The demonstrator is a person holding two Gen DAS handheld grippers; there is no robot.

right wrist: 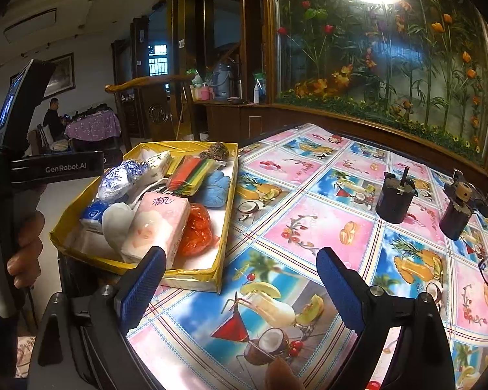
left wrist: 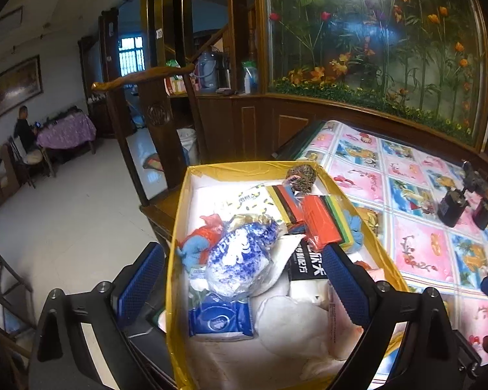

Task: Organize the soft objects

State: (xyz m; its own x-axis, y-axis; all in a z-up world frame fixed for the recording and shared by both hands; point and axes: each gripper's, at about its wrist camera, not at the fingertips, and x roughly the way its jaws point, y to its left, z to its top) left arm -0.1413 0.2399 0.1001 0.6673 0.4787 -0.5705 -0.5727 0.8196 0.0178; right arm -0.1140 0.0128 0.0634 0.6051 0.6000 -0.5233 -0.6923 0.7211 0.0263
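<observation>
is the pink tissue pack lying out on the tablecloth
No, the pink tissue pack sits inside the yellow box, leaning among the other soft items, not on the tablecloth.

A yellow-rimmed box (right wrist: pixel 192 278) sits at the table's left edge, crammed with soft things. A pink tissue pack (right wrist: pixel 159 224) leans by an orange bag (right wrist: pixel 196 230) near its front edge; a blue glove (right wrist: pixel 214 188) lies against the right wall.

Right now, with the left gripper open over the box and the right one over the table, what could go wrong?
1. The yellow box appears to overhang the table edge on its left side; pressing down there might tip it.
2. The items are heaped: the pink tissue pack and the blue-white bag rise above the rim and could slide out if nudged.
3. The left gripper straddles the box wall; closing may catch the wall, not an item.
</observation>
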